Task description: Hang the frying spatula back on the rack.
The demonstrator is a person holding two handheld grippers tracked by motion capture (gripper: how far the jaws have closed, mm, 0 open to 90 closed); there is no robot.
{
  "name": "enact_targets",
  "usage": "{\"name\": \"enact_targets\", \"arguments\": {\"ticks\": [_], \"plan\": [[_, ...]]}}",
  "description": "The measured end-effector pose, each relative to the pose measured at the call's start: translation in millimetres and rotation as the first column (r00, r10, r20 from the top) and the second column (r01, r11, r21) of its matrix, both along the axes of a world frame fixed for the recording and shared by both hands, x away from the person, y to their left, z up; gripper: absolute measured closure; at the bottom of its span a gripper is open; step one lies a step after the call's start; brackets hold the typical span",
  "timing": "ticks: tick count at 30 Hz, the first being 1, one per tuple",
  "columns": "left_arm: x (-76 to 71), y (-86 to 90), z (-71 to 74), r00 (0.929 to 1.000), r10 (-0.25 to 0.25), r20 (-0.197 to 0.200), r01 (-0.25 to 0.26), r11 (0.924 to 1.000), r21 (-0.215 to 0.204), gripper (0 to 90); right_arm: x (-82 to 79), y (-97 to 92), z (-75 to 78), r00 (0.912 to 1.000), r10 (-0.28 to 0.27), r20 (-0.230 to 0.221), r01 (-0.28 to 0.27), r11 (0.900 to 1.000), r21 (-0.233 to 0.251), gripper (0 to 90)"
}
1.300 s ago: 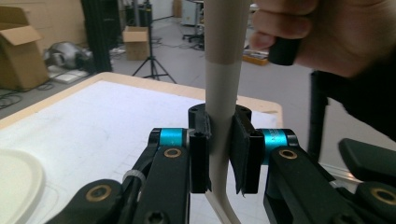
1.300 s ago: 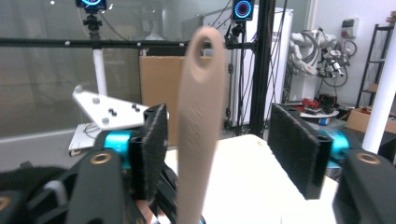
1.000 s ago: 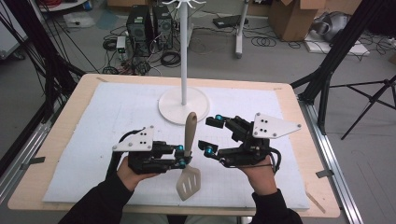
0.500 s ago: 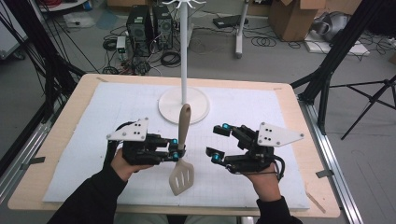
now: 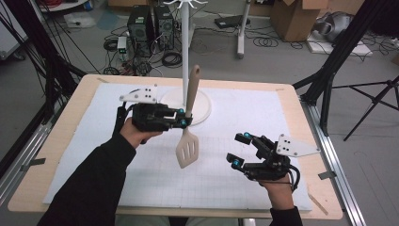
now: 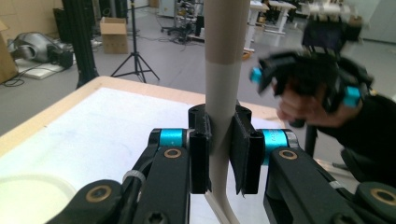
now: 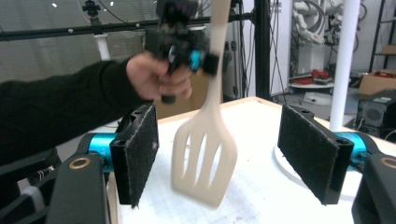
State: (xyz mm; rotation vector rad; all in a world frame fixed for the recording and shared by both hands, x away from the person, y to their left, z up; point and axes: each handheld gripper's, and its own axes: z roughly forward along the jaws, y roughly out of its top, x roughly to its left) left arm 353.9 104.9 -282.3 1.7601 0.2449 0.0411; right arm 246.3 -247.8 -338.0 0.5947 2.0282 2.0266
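Gripping the slotted spatula (image 5: 187, 123) by its handle, left gripper (image 5: 184, 119) holds it upright above the white mat (image 5: 244, 117), blade down, just near of the rack's round base (image 5: 203, 107). Right gripper (image 5: 238, 149), near right, jaws just opening wide, nothing between them. Pickup done; likely hanging on the white hook stand (image 5: 184, 42) remains.

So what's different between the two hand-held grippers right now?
The left gripper is shut on the spatula, clamping its handle so the slotted blade hangs above the mat; the right gripper holds nothing, and its jaws have just been opening. In the high view the left one is raised near the white stand, while the right one sits lower and nearer the person. Both are black with blue joints and a grey plate on top.
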Motion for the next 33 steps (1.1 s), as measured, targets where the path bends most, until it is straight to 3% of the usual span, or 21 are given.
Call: {"name": "enact_targets", "arguments": {"ticks": [4,7,13,19,26,33], "plan": [[21.7,-2.9,11.8,0.9994,0.032,-0.012,-0.032,0.9995,-0.005,78.5,2.2,-1.8,-4.9,1.0000,-0.005,-0.005,0.005,0.9998,-0.017,27.5],[37.4,-4.9,20.4,0.9983,0.054,-0.021,-0.054,0.9985,-0.006,78.5,2.7,-2.8,-4.2,0.9998,-0.016,-0.009,0.016,0.9999,-0.003,23.6],[65.9,-13.0,34.4,0.9961,0.072,-0.051,-0.072,0.9974,0.004,78.5,4.6,-5.8,-7.1,0.9994,-0.030,-0.019,0.030,0.9995,-0.011,21.3],[93.3,-20.9,46.7,0.9901,0.106,-0.092,-0.108,0.9940,-0.017,78.5,7.8,-7.2,-11.5,0.9990,-0.034,-0.030,0.033,0.9994,-0.009,21.2],[112.6,-22.7,47.1,0.9848,0.122,-0.124,-0.127,0.9915,-0.029,78.4,7.9,-6.7,-14.5,0.9987,-0.027,-0.042,0.027,0.9994,-0.021,21.1],[120.4,-17.8,45.7,0.9813,0.125,-0.146,-0.134,0.9899,-0.049,78.5,8.0,-9.8,-17.8,0.9975,-0.032,-0.063,0.031,0.9994,-0.012,21.2]]}}
